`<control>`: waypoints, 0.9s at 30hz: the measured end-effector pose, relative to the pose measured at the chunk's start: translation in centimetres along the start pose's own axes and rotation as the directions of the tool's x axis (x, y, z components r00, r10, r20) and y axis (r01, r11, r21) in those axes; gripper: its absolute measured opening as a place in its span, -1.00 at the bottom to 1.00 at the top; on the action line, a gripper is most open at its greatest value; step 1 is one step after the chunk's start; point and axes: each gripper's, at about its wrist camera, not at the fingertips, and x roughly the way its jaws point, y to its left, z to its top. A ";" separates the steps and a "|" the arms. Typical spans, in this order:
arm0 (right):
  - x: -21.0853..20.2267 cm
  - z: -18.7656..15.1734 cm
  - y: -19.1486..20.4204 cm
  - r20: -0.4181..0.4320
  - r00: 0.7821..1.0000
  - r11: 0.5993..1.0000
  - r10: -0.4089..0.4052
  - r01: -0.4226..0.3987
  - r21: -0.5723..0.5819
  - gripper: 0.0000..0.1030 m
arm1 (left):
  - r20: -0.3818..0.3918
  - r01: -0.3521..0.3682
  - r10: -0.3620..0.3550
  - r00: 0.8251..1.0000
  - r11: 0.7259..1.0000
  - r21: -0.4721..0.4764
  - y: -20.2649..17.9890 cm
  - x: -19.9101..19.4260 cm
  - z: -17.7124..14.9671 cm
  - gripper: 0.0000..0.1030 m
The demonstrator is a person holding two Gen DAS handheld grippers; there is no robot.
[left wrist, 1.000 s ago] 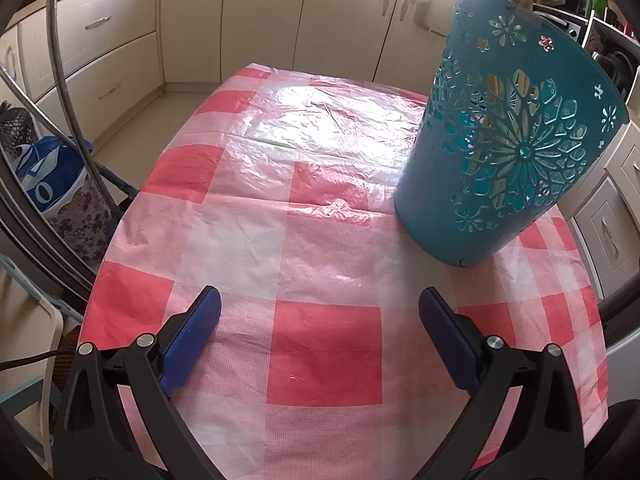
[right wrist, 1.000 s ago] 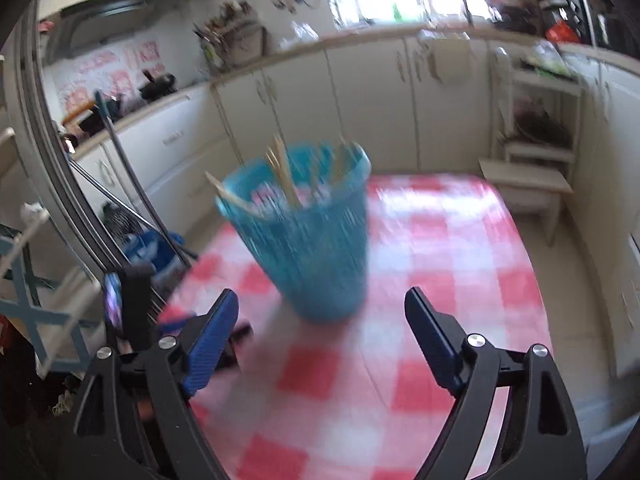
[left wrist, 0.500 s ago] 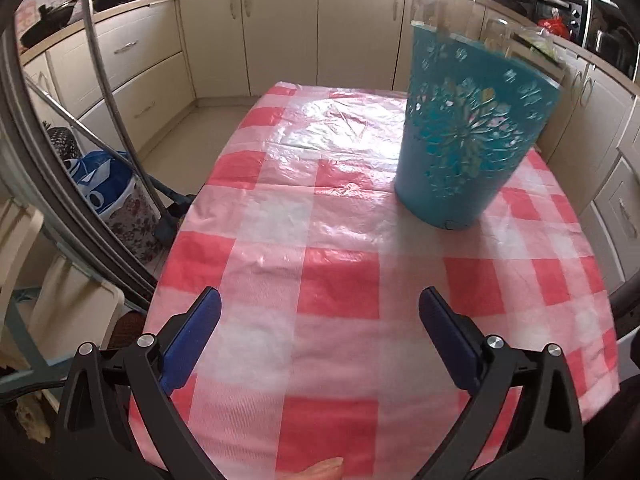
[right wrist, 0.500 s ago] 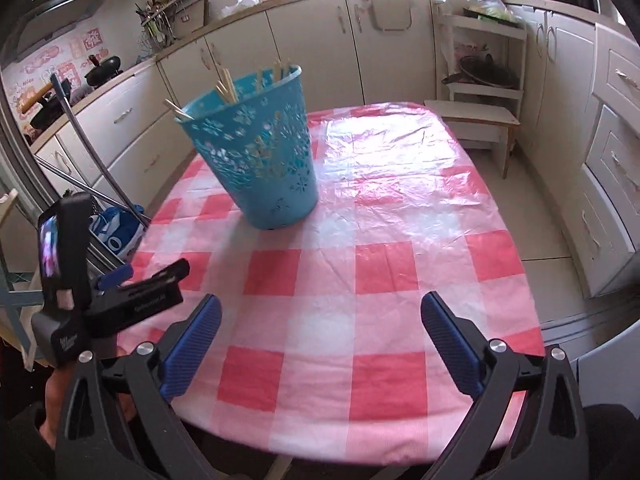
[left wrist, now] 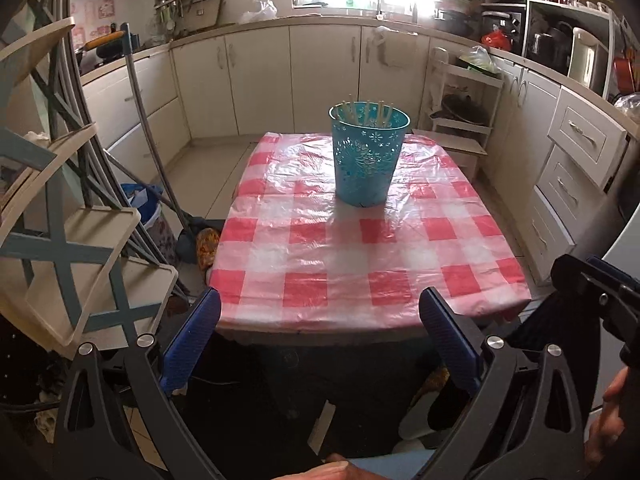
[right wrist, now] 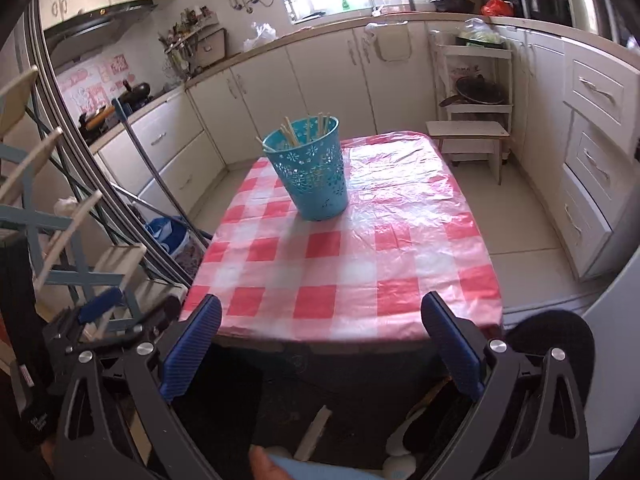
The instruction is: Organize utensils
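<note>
A teal cut-out basket (left wrist: pixel 368 160) stands upright on the far half of the table with the red-and-white checked cloth (left wrist: pixel 360 264). Several wooden utensils (left wrist: pixel 362 110) stick up from inside it. It also shows in the right wrist view (right wrist: pixel 312 174), with the utensils (right wrist: pixel 306 128) in it. My left gripper (left wrist: pixel 320 334) is open and empty, held off the table's near edge. My right gripper (right wrist: pixel 320 342) is open and empty, also back from the near edge. The right gripper shows in the left wrist view (left wrist: pixel 600 288), and the left gripper in the right wrist view (right wrist: pixel 100 312).
Cream cabinets (left wrist: pixel 320 80) run along the back and right walls. A folding rack (left wrist: pixel 60 220) and a mop handle (left wrist: pixel 148 128) stand left of the table. A small step stool (right wrist: pixel 468 144) stands beyond the far right corner. A blue bag (right wrist: pixel 168 236) lies on the floor.
Both grippers have pulled back from over the table to beyond its near edge, so the basket looks smaller and farther. Both stay open and empty.
</note>
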 end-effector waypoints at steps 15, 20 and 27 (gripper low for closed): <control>-6.5 -4.0 2.5 0.165 0.986 0.999 0.037 -0.038 0.003 0.86 | 0.073 -0.045 0.046 0.996 0.999 -0.009 -0.6 -6.6 -1.5 0.85; -6.9 -4.3 2.7 0.170 0.984 0.999 0.048 -0.046 -0.016 0.86 | 0.071 -0.034 0.033 0.997 0.999 0.008 -0.9 -6.9 -1.5 0.85; -6.9 -4.3 2.5 0.168 0.985 0.999 0.048 -0.046 -0.012 0.86 | 0.056 -0.048 0.044 0.997 0.997 0.062 -1.6 -6.5 -1.9 0.85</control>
